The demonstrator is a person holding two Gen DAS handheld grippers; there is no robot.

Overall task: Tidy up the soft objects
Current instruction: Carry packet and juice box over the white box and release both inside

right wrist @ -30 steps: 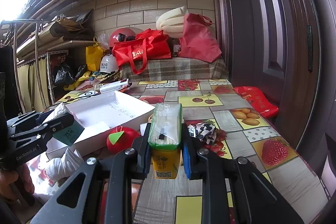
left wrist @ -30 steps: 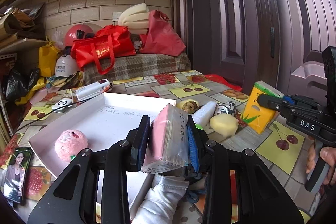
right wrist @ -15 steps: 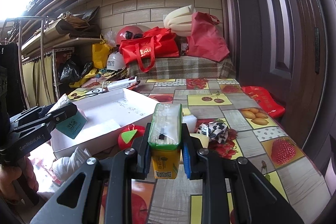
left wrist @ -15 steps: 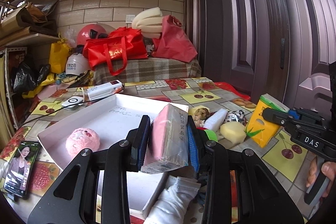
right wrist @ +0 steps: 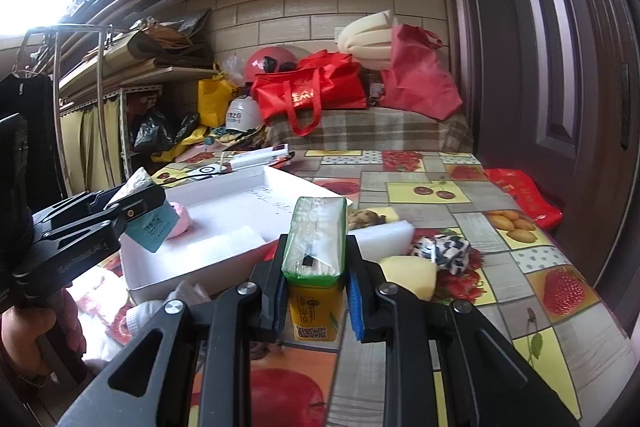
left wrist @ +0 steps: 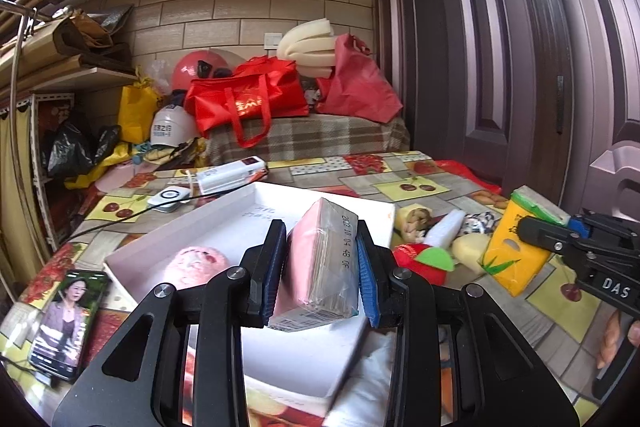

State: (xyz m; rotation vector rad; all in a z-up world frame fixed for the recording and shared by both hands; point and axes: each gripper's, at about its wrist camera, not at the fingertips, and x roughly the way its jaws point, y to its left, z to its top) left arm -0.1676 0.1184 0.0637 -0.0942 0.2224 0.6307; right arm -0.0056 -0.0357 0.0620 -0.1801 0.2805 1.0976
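Note:
My left gripper (left wrist: 320, 275) is shut on a pink tissue pack (left wrist: 320, 267) and holds it above the near corner of the white tray (left wrist: 224, 223). A pink plush ball (left wrist: 196, 263) lies in the tray. My right gripper (right wrist: 316, 287) is shut on a yellow and green tissue pack (right wrist: 316, 255), held above the table right of the tray (right wrist: 248, 195). The right gripper also shows in the left wrist view (left wrist: 560, 239), and the left gripper in the right wrist view (right wrist: 132, 207).
A red plush apple (left wrist: 420, 259), a yellow sponge (right wrist: 408, 275), a white foam block (right wrist: 384, 235), a black-and-white cloth (right wrist: 440, 251) and a white sock (left wrist: 360, 387) lie by the tray. A phone (left wrist: 68, 323) lies left. Red bags (left wrist: 248, 103) stand behind. A door (left wrist: 520, 67) is right.
Both grippers have risen and tilted up a little with their packs still held. The left gripper has shifted slightly left over the tray corner.

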